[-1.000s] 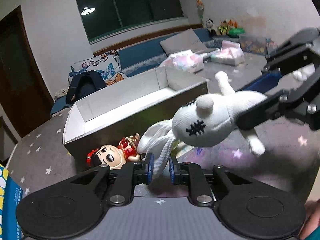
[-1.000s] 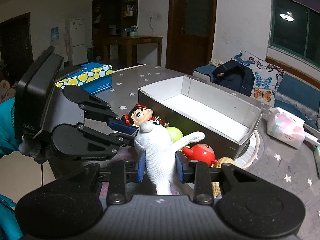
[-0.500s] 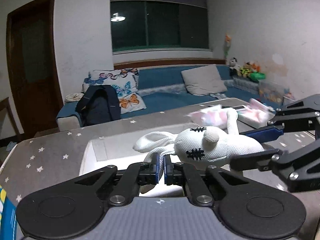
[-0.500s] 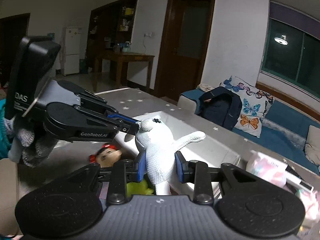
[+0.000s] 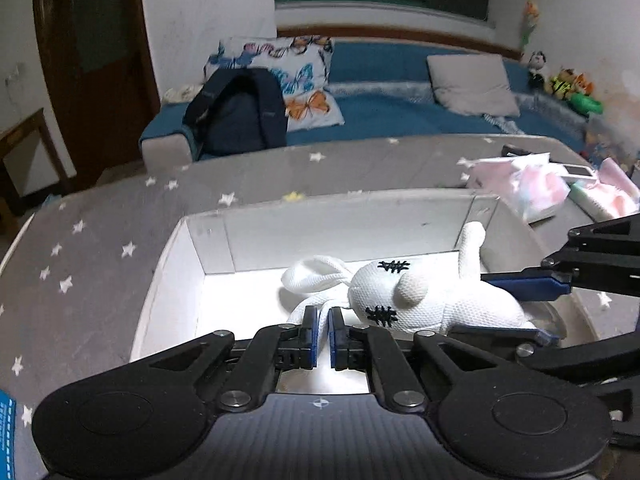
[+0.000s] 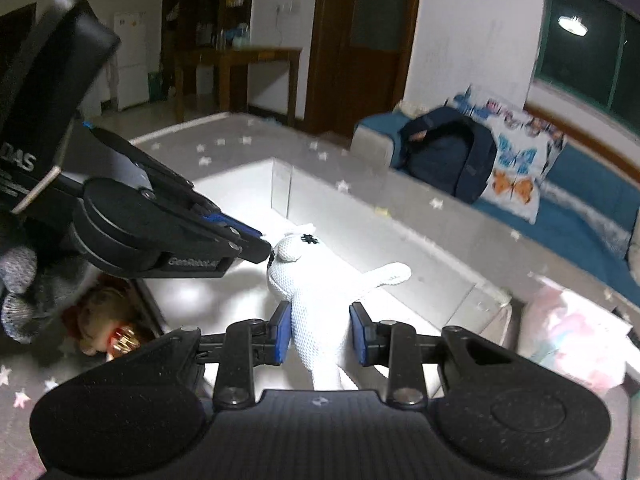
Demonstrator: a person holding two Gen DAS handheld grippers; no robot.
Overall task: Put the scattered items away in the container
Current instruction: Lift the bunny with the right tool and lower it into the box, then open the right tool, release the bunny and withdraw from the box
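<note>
the white knitted rabbit (image 5: 432,300), with black stitched eyes and long ears, hung over the open white box (image 5: 176,276). the right claw (image 6: 320,332) gripped its body; the left claw (image 5: 323,336) pinched an ear, nearly closed.

Backpack (image 5: 240,112) on blue sofa (image 5: 400,92) (butterfly cushion (image 5: 296,76) beside)

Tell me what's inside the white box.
Only the white plush rabbit, over the bright floor of the white box and gripped by both grippers. The floor beneath it is hidden.
</note>
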